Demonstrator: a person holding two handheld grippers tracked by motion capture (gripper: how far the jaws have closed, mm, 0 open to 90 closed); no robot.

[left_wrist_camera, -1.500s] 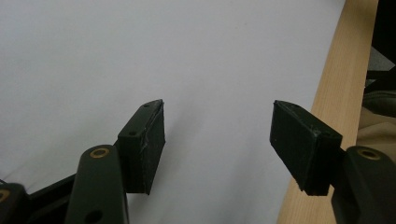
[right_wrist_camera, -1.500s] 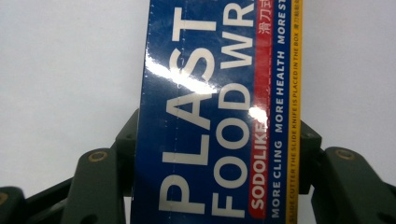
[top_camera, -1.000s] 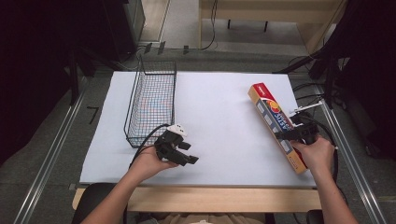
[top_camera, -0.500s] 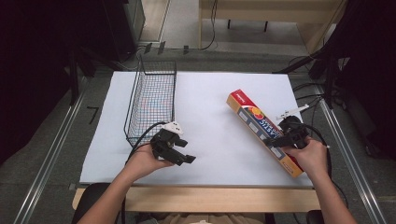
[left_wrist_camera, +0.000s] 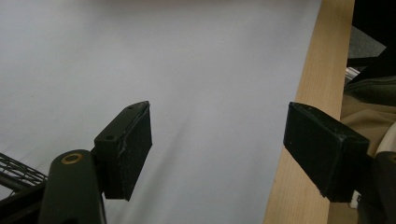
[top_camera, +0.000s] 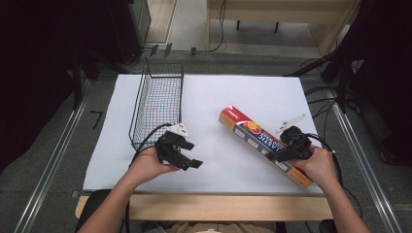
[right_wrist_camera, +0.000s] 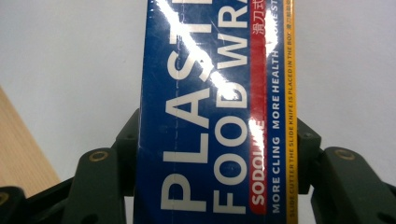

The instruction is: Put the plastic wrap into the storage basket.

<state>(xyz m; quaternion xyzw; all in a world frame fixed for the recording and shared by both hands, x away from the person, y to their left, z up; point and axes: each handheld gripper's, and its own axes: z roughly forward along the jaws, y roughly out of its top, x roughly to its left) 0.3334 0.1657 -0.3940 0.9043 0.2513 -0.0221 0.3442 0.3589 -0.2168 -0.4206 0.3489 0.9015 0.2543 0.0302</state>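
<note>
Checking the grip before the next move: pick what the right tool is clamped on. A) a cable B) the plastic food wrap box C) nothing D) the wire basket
B: the right tool has its jaws pressed against both sides of the plastic food wrap box, which lies slanted on the table in the high view.

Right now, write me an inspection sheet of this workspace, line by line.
Surface: white sheet over a wooden table, its front edge bare.
Job's things: long blue and orange plastic food wrap box lying slantwise at right; black wire basket at left, nothing seen inside.
Clutter: nothing seen.
Grippers: right gripper shut on the box across its width; left gripper beside the basket's near end, fingers just opened, nothing between them.
Cables: black cable from the left gripper along the basket's corner; more cables by the right edge.
Surroundings: grey floor, metal rails, dark stands.
</note>
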